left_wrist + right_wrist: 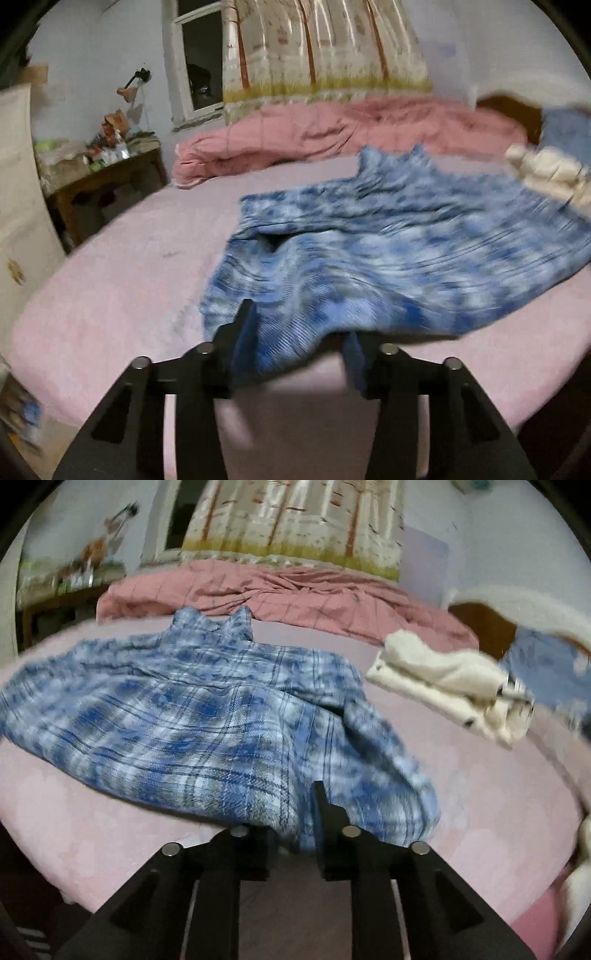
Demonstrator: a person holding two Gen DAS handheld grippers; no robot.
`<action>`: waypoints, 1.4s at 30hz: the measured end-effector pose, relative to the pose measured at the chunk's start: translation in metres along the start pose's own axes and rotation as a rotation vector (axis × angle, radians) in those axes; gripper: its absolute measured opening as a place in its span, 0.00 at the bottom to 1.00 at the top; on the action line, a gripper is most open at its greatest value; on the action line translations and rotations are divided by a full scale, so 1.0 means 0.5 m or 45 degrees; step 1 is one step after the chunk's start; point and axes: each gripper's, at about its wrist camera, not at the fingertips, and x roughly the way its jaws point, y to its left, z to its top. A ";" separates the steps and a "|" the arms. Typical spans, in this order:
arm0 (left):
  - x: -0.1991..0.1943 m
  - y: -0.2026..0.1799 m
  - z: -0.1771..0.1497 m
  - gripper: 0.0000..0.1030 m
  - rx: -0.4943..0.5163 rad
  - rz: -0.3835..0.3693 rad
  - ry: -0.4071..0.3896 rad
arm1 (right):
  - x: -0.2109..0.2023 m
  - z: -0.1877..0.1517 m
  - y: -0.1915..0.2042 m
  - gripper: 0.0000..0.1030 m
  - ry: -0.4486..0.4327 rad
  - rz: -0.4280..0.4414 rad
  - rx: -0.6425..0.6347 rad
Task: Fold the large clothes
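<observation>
While both views are smeared by motion, the left wrist view shows the left tongs (299,341) standing spread, with the near hem of the blue plaid shirt (388,251) draped between and over the two fingers; whether the cloth is truly pinched cannot be told. One shirt lies crumpled on the pink bed (110,288), collar toward the far side, near one heaped pink quilt (332,129) and one cluttered bedside table (107,173). Seen from the right wrist view, the right tongs (295,823) likewise hold the shirt's (184,709) near edge bunched between their fingers, one finger (321,808) showing dark against the fabric; the grip looks close but is not certain. One folded cream garment (450,686) rests to the right, apart from the shirt, and a second blue cloth (543,664) lies beyond it. As a judgement, the loosely gathered hem could slip free on one side if lifted unevenly, leaving the shirt skewed, and a wide sweep might disturb the cream garment.
</observation>
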 end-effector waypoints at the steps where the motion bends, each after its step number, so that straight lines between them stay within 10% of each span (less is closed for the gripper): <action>1: -0.006 0.002 -0.003 0.46 -0.026 -0.028 -0.007 | -0.005 -0.007 -0.009 0.30 -0.010 0.040 0.042; 4: -0.030 -0.004 -0.016 0.52 -0.051 -0.028 -0.042 | -0.029 -0.023 -0.013 0.50 -0.059 0.136 0.103; 13: -0.095 -0.019 0.031 0.78 -0.114 -0.008 -0.200 | -0.097 0.010 0.018 0.67 -0.265 0.123 0.029; 21: 0.021 0.067 0.051 0.94 -0.304 0.122 -0.096 | -0.037 0.062 -0.096 0.69 -0.177 -0.063 0.247; 24: 0.064 0.077 0.051 0.93 -0.242 0.181 -0.080 | 0.029 0.078 -0.116 0.47 -0.055 -0.104 0.156; 27: 0.081 0.071 0.049 0.68 -0.184 0.140 -0.083 | 0.094 0.077 -0.121 0.35 0.110 -0.008 0.082; 31: 0.107 0.066 0.038 0.01 -0.172 0.109 -0.010 | 0.090 0.082 -0.115 0.11 0.060 -0.095 -0.030; 42: 0.110 0.080 0.022 0.02 -0.191 0.262 0.021 | 0.104 0.050 -0.198 0.13 0.040 0.017 0.245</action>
